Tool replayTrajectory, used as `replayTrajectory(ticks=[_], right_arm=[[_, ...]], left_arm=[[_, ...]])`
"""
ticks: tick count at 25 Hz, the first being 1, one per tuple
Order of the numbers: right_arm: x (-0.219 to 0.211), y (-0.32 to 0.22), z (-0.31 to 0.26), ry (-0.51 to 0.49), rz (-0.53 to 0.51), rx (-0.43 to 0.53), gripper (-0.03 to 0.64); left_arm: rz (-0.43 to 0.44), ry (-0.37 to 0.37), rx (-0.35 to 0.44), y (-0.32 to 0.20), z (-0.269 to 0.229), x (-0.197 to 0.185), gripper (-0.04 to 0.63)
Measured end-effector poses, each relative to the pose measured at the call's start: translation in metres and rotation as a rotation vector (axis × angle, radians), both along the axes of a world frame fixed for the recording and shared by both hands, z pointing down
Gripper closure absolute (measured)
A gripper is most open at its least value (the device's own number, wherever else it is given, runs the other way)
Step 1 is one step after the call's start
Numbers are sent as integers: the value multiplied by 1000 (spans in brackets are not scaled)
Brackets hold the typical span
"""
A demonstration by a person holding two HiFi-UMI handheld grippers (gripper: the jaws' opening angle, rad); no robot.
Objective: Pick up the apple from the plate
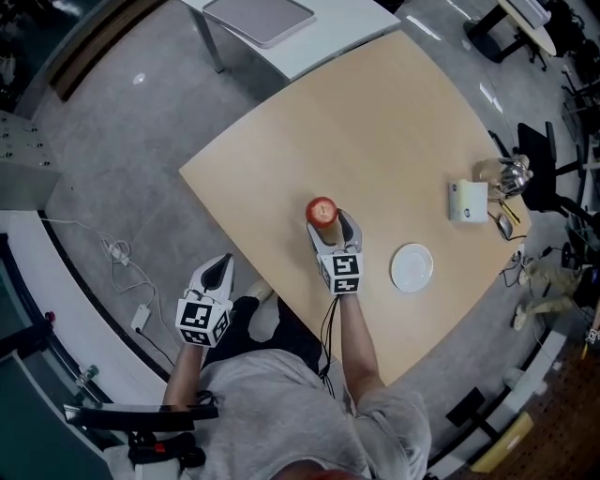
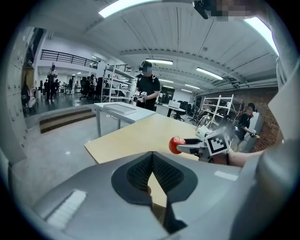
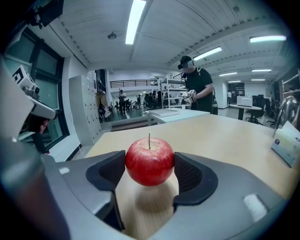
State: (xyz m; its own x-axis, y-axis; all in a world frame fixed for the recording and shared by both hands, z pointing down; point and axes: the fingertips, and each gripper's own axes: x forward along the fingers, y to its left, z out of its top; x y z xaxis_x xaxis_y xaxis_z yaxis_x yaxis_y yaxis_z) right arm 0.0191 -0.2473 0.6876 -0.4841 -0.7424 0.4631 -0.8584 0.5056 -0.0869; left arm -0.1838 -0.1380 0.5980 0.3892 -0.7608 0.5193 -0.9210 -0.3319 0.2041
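A red apple (image 3: 149, 161) with a thin stem hangs a little above the light wooden table (image 1: 375, 131), casting a shadow on the wood. My right gripper (image 3: 149, 168) is shut on it, one dark pad pressing each side. In the head view the apple (image 1: 322, 211) sits at the tips of the right gripper (image 1: 324, 222), left of the white plate (image 1: 412, 267), which holds nothing. My left gripper (image 1: 218, 271) is shut with nothing in it, off the table's left edge over the floor. From the left gripper (image 2: 152, 171) view the apple (image 2: 175, 145) shows ahead to the right.
A white box (image 1: 468, 201) and shiny metal ware (image 1: 511, 172) stand near the table's right corner. A second white table with a grey tray (image 1: 258, 17) lies beyond the far edge. Cables (image 1: 122, 258) trail on the floor at left. A person in black (image 3: 197, 86) stands beyond.
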Motion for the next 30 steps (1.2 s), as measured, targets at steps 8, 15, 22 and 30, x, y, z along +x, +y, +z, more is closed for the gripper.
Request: replayTrajectory(ticks=[8, 15, 22, 30], right_arm=[[-15, -5, 15, 1, -46, -14, 284], [-22, -4, 29, 12, -65, -29, 282], [-24, -3, 31, 10, -53, -20, 279], [-26, -1, 41, 29, -39, -54, 245]], left_arm=[[-33, -7, -32, 9, 11, -11, 575], [-44, -15, -50, 11, 17, -18, 575], [-40, -12, -59, 13, 21, -20, 575], [-29, -6, -60, 12, 22, -22, 575]])
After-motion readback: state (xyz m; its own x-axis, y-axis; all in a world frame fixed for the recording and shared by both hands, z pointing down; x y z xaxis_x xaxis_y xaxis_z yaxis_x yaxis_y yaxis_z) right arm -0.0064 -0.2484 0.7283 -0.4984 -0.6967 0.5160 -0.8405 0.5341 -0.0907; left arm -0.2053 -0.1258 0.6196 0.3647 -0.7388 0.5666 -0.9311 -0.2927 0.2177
